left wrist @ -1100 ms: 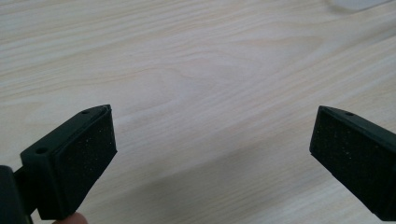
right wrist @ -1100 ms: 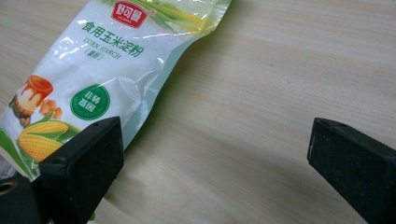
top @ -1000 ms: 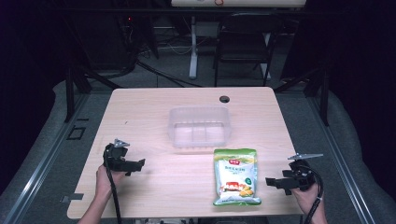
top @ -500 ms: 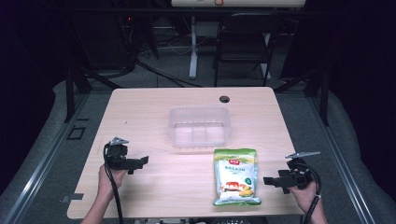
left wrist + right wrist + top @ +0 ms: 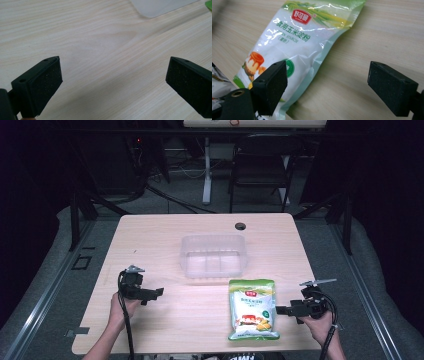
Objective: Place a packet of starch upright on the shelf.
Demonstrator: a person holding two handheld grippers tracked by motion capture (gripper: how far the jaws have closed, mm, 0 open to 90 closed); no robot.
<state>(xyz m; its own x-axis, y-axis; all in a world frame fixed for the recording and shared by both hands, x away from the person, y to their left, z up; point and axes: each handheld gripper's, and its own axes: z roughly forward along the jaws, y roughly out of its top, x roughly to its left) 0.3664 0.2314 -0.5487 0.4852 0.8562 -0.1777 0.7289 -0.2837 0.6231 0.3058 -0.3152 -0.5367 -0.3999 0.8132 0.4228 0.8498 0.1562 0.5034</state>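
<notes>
A green and white food pouch (image 5: pixel 252 308) lies flat on the wooden table (image 5: pixel 165 235) near its front right. In the right gripper view the pouch (image 5: pixel 294 40) lies just ahead and to the left of the jaws. My right gripper (image 5: pixel 281 310) is open, a little to the right of the pouch, nothing between its pads (image 5: pixel 272 87). A clear plastic tray (image 5: pixel 214 255) stands in the middle of the table; its corner (image 5: pixel 160 6) shows in the left gripper view. My left gripper (image 5: pixel 158 293) is open over bare wood at the front left.
A small round black hole or cap (image 5: pixel 240 226) sits near the table's far edge. Dark chairs and a desk leg (image 5: pixel 206 170) stand on the floor behind the table.
The left gripper has shifted slightly right and toward the front edge. The right gripper has dropped a little nearer the front edge. The pouch and the tray have not moved.
</notes>
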